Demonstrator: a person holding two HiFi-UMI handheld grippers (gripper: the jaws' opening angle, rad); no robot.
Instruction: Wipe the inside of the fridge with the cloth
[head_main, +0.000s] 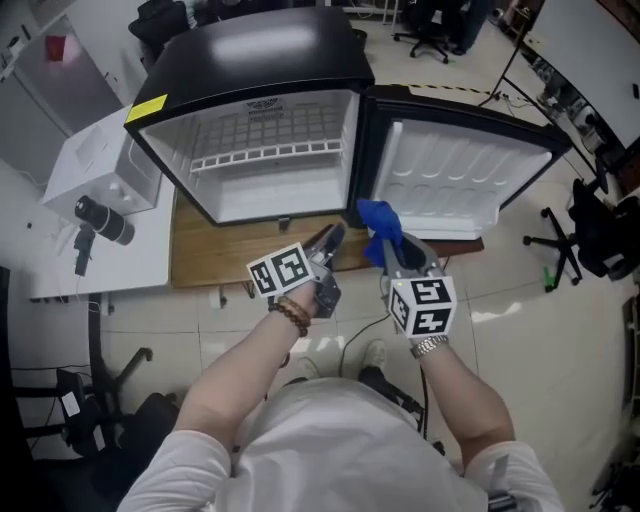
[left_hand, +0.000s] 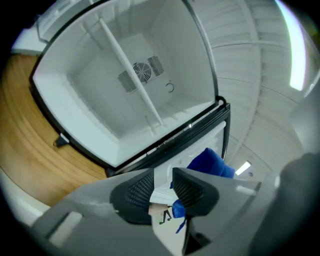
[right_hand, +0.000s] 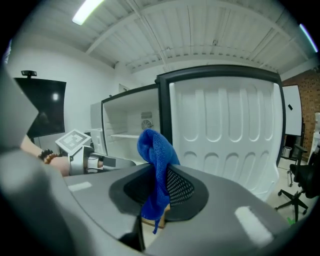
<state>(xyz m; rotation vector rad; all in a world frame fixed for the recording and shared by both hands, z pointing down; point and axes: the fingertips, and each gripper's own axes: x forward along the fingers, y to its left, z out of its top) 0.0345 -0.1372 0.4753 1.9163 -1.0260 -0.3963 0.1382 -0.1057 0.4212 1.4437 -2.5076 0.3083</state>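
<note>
Here, the crumpled blue cloth (head_main: 378, 222) is pinched between the closed jaws of the right gripper (head_main: 388, 252). It is held just outside the open, black, box-shaped fridge (head_main: 260, 70), in front of the bottom edge of its swung-out white door (head_main: 450, 170). The left gripper (head_main: 330, 240) hovers just beside it, jaws partly apart and gripping nothing. A white wire shelf (head_main: 265, 155) spans the fridge's white interior. The fridge stands on a wooden table (head_main: 200, 255).
</note>
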